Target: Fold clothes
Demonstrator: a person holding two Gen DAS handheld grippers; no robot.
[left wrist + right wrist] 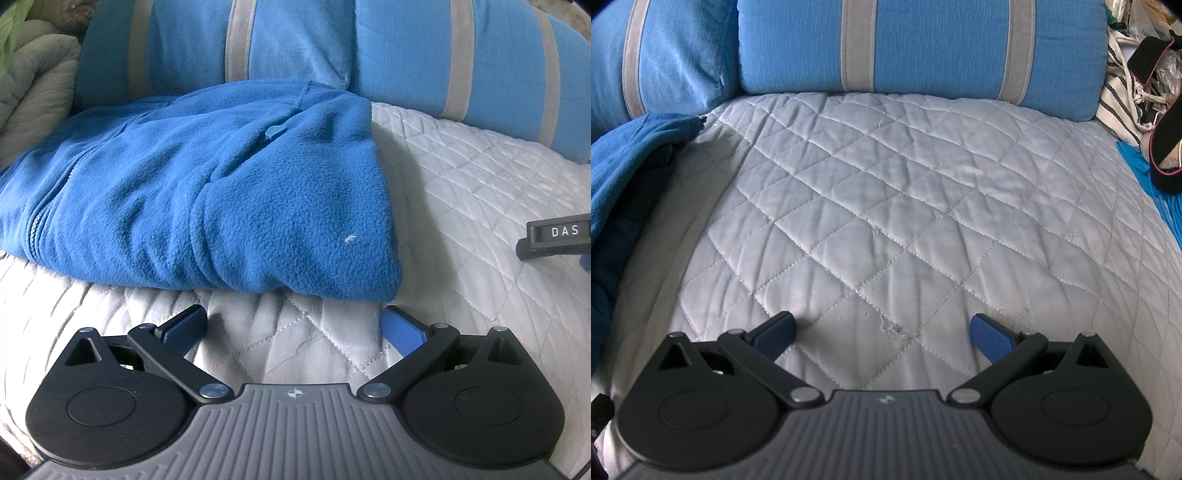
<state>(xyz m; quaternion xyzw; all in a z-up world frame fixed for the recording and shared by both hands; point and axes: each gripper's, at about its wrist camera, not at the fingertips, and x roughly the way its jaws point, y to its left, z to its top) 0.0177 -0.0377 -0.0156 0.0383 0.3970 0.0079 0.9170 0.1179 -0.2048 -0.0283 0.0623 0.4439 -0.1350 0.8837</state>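
A blue fleece jacket (207,184) lies folded into a thick bundle on the white quilted cover (461,192), its zipper running down the left side. My left gripper (293,321) stands open just in front of the bundle's near edge, nothing between its blue pads. In the right wrist view the same fleece (624,173) shows only at the far left edge. My right gripper (884,328) is open over bare quilt (886,192), well to the right of the jacket. The right gripper's black body (557,236) peeks in at the right edge of the left wrist view.
Blue cushions with grey stripes (919,44) line the back of the bed. A grey-beige blanket (33,85) is bunched at the far left. Striped fabric and a heap of clutter (1145,74) sit beyond the bed's right edge.
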